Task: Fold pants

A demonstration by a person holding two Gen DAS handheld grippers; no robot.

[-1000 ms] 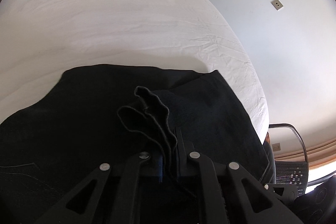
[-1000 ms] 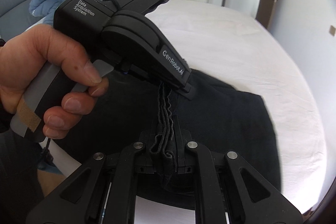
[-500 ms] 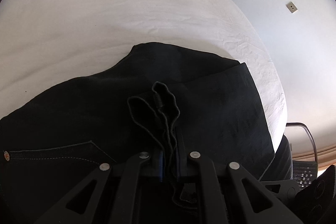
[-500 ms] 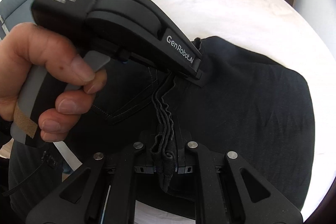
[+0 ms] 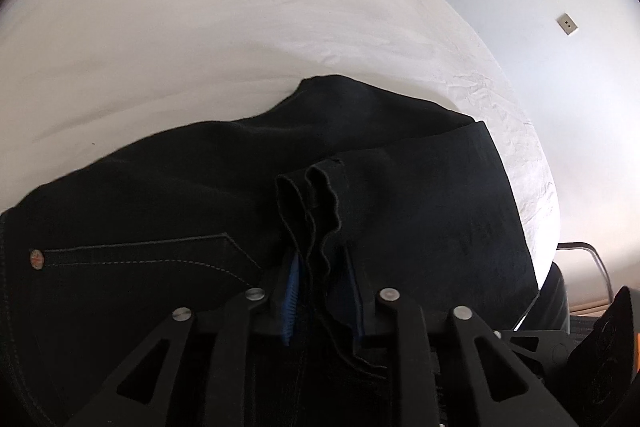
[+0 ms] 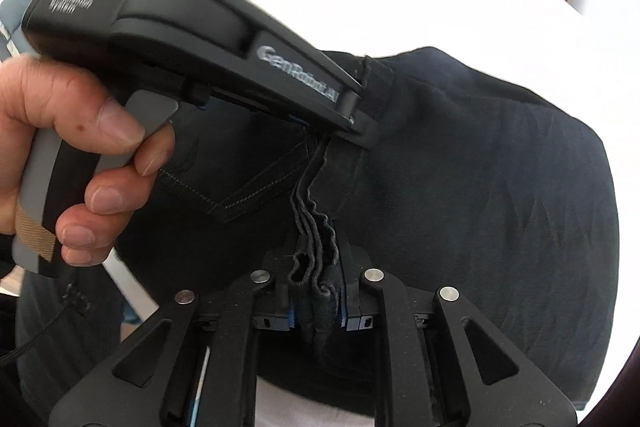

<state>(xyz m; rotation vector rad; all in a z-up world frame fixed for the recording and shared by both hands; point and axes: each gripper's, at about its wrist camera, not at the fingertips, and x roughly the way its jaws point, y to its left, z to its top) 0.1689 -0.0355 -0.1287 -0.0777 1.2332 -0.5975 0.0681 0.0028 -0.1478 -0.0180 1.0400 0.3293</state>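
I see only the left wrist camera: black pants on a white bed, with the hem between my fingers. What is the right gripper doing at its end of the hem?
Observer: The right gripper has just been opening its jaws. The bunched hem of the pants fills the gap between them, so I cannot tell whether it grips.
Operator: Where is my left gripper, seen from there?
Observer: The left gripper has also just been opening, with the hem between its jaws. Its tip is down at the pants, beside the stitched pocket.
Operator: What holds it?
Observer: A left hand wraps its grey handle.
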